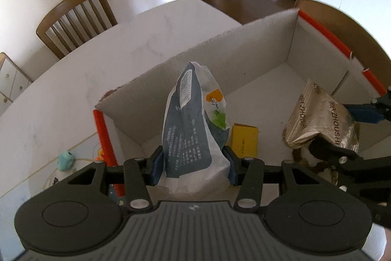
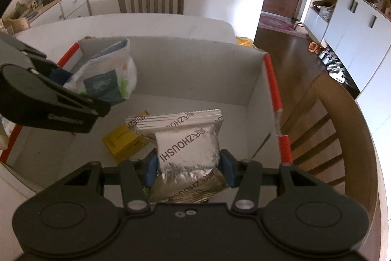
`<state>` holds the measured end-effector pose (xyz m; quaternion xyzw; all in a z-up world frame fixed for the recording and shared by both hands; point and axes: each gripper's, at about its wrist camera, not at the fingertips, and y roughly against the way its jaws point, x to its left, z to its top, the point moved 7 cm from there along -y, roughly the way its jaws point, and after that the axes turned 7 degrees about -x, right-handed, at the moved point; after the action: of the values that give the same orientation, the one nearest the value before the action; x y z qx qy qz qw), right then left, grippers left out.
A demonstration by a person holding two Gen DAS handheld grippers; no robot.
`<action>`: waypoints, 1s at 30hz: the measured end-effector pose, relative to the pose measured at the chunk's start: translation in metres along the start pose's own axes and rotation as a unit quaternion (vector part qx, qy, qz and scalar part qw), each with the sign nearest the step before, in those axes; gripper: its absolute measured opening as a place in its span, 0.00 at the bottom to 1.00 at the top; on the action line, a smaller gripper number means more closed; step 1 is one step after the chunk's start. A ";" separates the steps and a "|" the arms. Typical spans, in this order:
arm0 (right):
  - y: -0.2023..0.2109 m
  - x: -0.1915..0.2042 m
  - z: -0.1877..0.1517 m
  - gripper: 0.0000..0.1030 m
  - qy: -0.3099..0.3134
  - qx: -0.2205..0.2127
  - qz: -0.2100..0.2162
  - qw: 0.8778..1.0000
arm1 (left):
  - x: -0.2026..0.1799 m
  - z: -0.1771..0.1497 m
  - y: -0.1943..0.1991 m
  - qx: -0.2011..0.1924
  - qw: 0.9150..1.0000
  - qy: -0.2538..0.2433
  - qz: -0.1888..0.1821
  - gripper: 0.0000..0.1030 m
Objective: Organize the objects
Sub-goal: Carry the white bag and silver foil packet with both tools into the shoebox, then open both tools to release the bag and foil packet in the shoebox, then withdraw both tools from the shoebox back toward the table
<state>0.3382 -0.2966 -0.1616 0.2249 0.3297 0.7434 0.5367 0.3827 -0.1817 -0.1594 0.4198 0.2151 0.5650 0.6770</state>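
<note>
Two packets hang above the open cardboard box [image 2: 254, 80]: left gripper [image 1: 194, 167] clamps a crumpled white-and-blue bag [image 1: 193, 124], right gripper [image 2: 189, 169] clamps a silver foil pouch [image 2: 188, 151]. Box floor mostly bare beside a yellow carton [image 2: 124, 142].

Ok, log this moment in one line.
left tool: holds white-blue bag | right tool: holds silver foil pouch | both over cardboard box | yellow carton inside

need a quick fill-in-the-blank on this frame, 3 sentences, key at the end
1. The left tongs grip a white and dark ____ snack bag.
2. The right tongs grip a ____ foil pouch.
3. On the floor of the cardboard box lies a small ____ box.

Missing words: blue; silver; yellow
</note>
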 end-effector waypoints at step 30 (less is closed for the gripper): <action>-0.005 0.004 -0.008 0.72 0.010 0.008 0.005 1.000 | -0.019 -0.012 0.001 0.014 0.999 0.022 -0.031 0.72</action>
<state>0.3347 -0.2935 -0.1704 0.2237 0.3401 0.7457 0.5275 0.3681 -0.1961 -0.1685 0.4101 0.2508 0.5496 0.6833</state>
